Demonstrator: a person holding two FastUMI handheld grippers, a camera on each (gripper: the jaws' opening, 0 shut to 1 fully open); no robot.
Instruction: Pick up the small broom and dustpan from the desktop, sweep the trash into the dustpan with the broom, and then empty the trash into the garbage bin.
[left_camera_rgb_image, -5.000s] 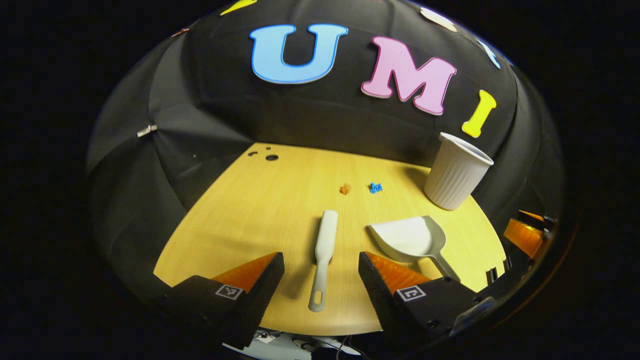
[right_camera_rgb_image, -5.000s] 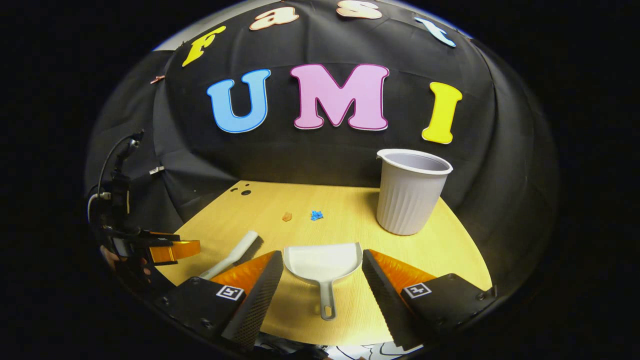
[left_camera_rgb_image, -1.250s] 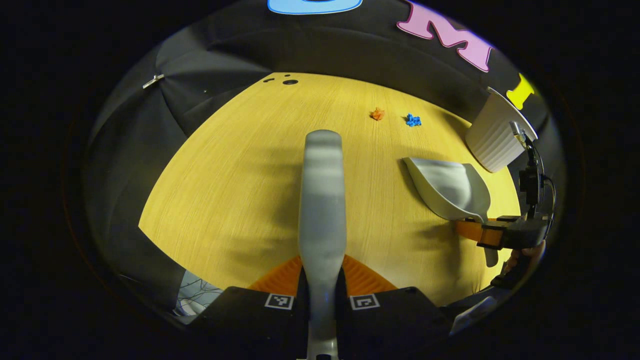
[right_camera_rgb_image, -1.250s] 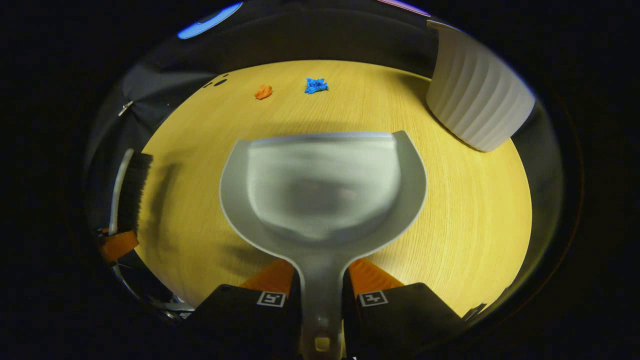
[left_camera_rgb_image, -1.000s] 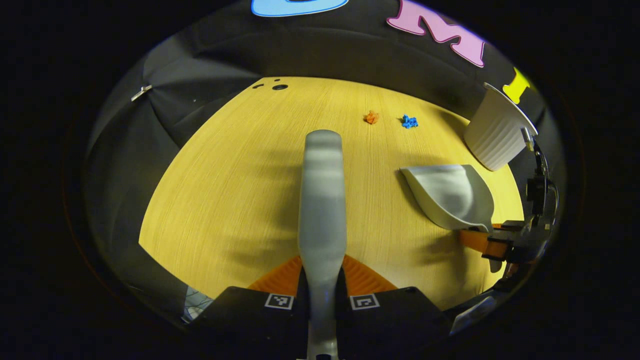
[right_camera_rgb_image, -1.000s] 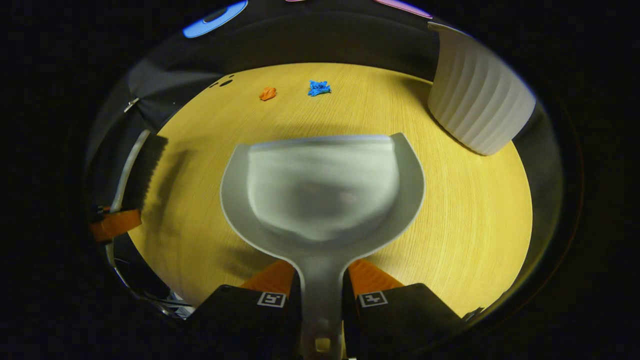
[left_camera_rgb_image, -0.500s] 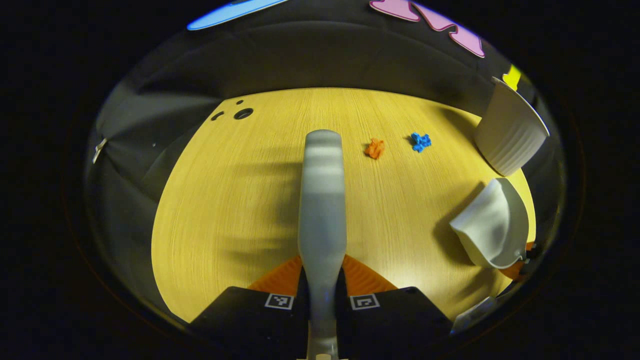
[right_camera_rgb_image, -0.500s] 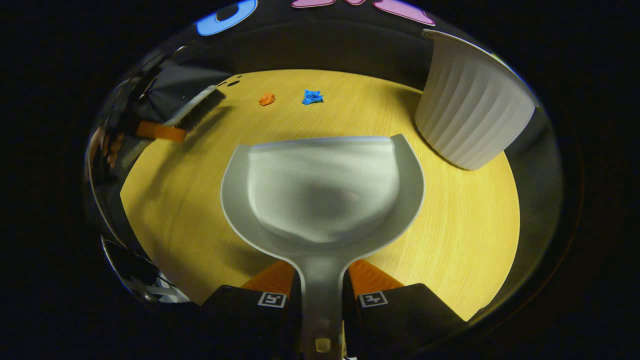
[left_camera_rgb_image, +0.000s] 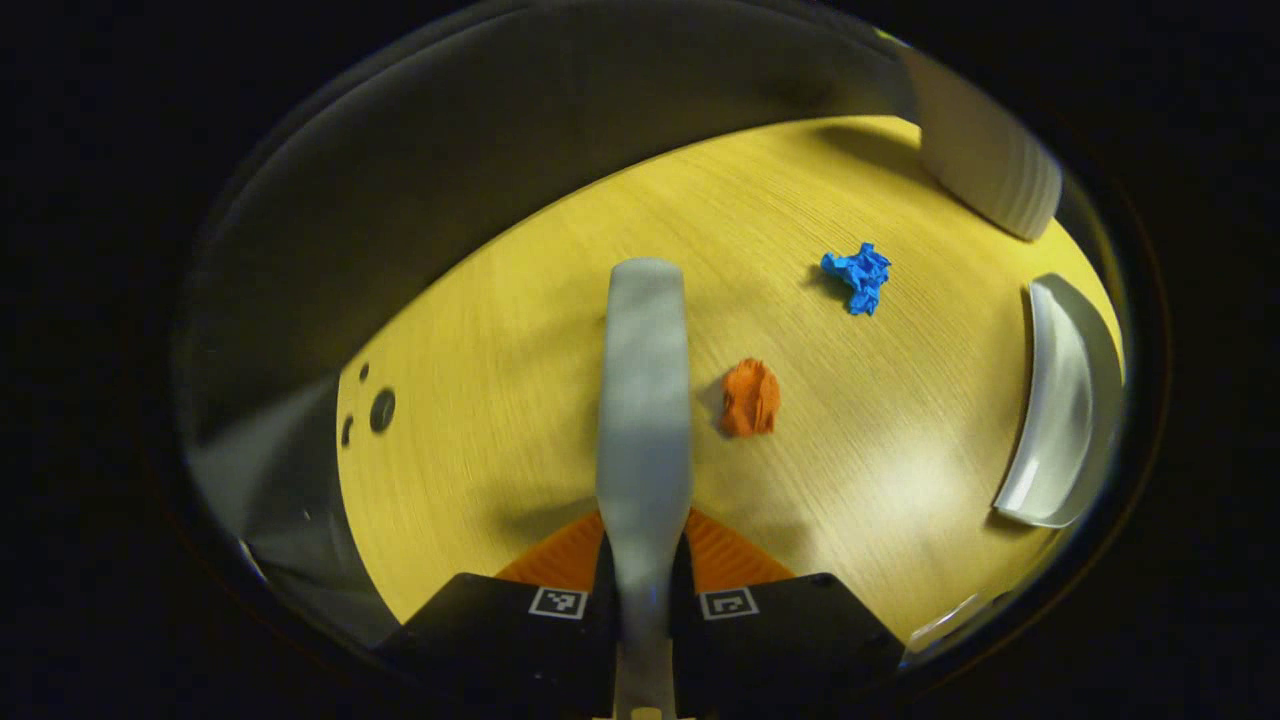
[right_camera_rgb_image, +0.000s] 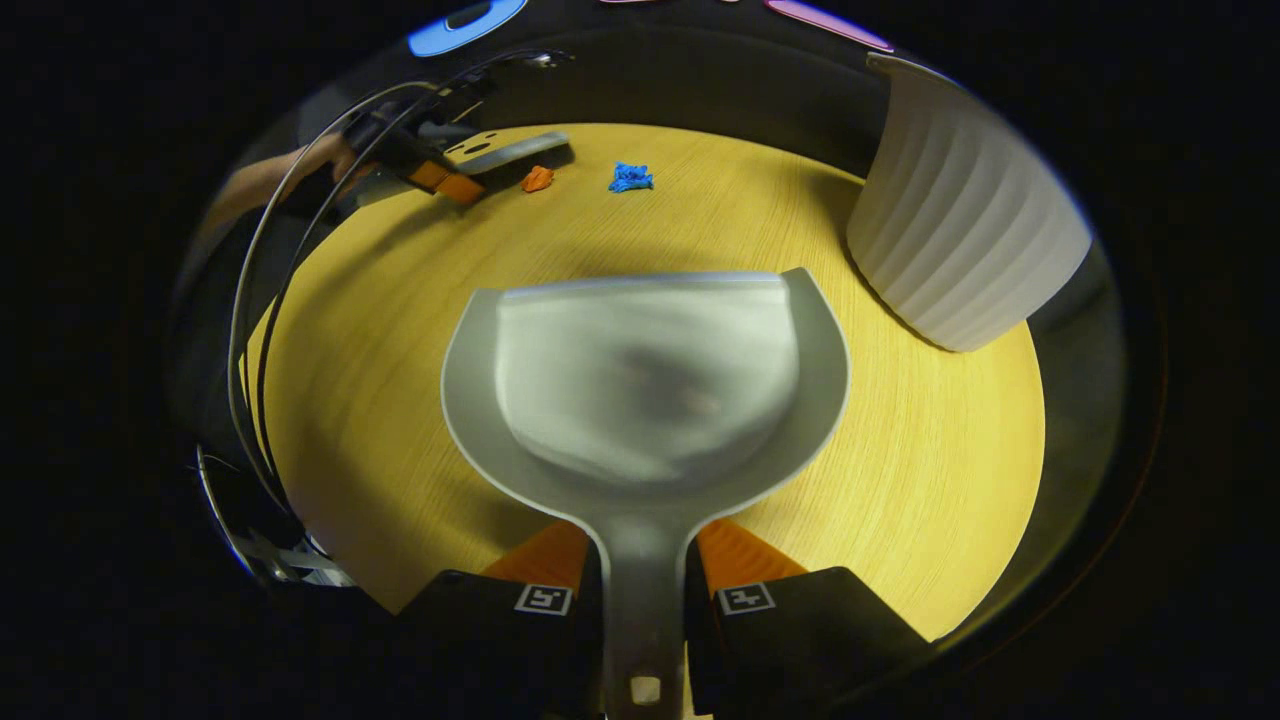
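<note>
With the left gripper (left_camera_rgb_image: 645, 590) clamping the broom (left_camera_rgb_image: 645, 400) beside the orange scrap (left_camera_rgb_image: 750, 397) and the right gripper (right_camera_rgb_image: 643, 610) clamping the dustpan (right_camera_rgb_image: 645, 390) well away, a hard sweep could scatter it.

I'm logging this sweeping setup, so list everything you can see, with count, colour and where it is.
Broom: one, pale grey, held over the desk beside the orange scrap.
Dustpan: one, pale grey, held above the desk.
Orange scrap: one, on the desk.
Blue scrap: one, on the desk.
Bin: one, white ribbed, far right corner.
Desk: one, yellow wood.
Left gripper: shut on the broom.
Right gripper: shut on the dustpan.
</note>
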